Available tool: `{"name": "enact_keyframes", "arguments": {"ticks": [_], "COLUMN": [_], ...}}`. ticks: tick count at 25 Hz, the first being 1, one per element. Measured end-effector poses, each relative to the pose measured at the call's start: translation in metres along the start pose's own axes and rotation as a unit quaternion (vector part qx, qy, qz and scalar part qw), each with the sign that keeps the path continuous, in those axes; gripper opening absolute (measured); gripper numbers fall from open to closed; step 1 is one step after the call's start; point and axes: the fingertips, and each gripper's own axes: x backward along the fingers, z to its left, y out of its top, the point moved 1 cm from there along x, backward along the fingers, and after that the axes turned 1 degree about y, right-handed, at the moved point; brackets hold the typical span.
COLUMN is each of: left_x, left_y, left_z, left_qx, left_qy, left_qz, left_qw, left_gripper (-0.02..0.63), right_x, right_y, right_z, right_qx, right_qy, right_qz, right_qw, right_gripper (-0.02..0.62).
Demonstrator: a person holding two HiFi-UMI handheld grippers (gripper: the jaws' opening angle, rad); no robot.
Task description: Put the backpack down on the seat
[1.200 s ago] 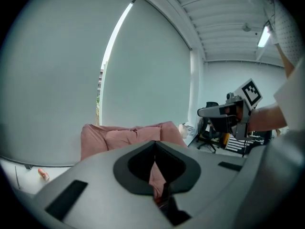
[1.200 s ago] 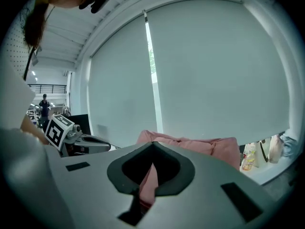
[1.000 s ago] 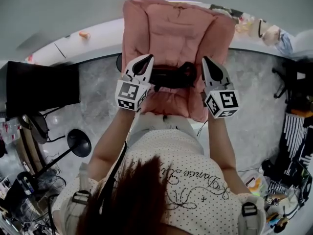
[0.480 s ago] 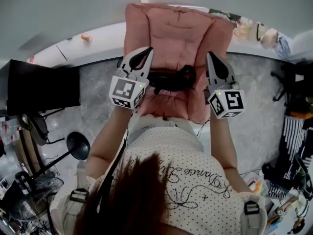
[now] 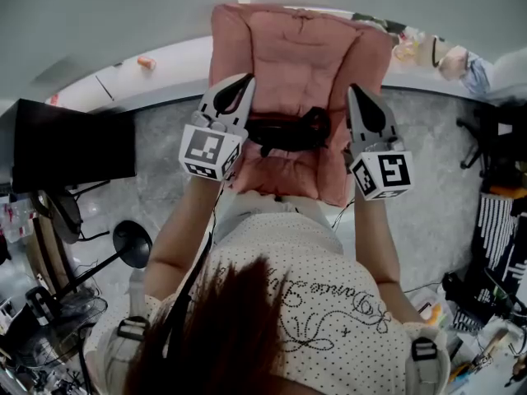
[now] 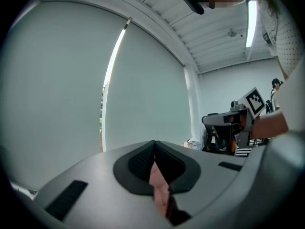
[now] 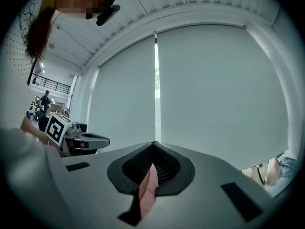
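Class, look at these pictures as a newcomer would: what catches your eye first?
A pink backpack fills the upper middle of the head view, in front of the person. The left tongs and right tongs are shut on its fabric, either side of a black strap.

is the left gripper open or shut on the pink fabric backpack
Shut on the pink fabric backpack: the left gripper has its jaws together in its own view, a strip of pink fabric pinched between them.
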Motion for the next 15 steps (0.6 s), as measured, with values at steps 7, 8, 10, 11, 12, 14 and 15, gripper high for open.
{"name": "enact_keyframes", "arguments": {"ticks": [7,8,10,11,12,14,15], "left_x": [0.003,0.003,0.0043,0.0051,0.0059,0.0077,0.0086], "left_y": [-0.0005,-0.001,-0.0015,-0.0018,-0.0019,-0.0015,-0.001], "left_z": [0.0013,0.0006,-0.0014,-0.0026,-0.0037,-0.006,-0.0071], "left_qx": [0.001,0.001,0.002,0.002,0.003,0.004,0.004], "left_qy": [0.002,0.002,0.002,0.003,0.003,0.004,0.004], "left_qz": [0.0,-0.001,-0.002,-0.003,-0.003,-0.005,-0.006], "left_qw": [1.0,1.0,1.0,1.0,1.0,1.0,1.0], "left_gripper": [0.005,0.005,0.005,0.005,0.005,0.005,0.005], "right_x": [-0.003,-0.0029,-0.0008,0.0008,0.0024,0.0054,0.0069], "right_y": [0.0054,0.0056,0.0059,0.006,0.0062,0.0068,0.007], "right_z": [0.004,0.0041,0.0045,0.0048,0.0052,0.0062,0.0068], "right_qx": [-0.003,-0.003,-0.004,-0.004,-0.003,-0.002,-0.001], "right_qy": [0.002,0.002,0.001,0.001,0.001,0.001,0.001], "right_qz": [-0.01,-0.011,-0.013,-0.014,-0.014,-0.015,-0.015], "right_qw": [1.0,1.0,1.0,1.0,1.0,1.0,1.0], "right_gripper": [0.01,0.011,0.011,0.011,0.011,0.011,0.011]}}
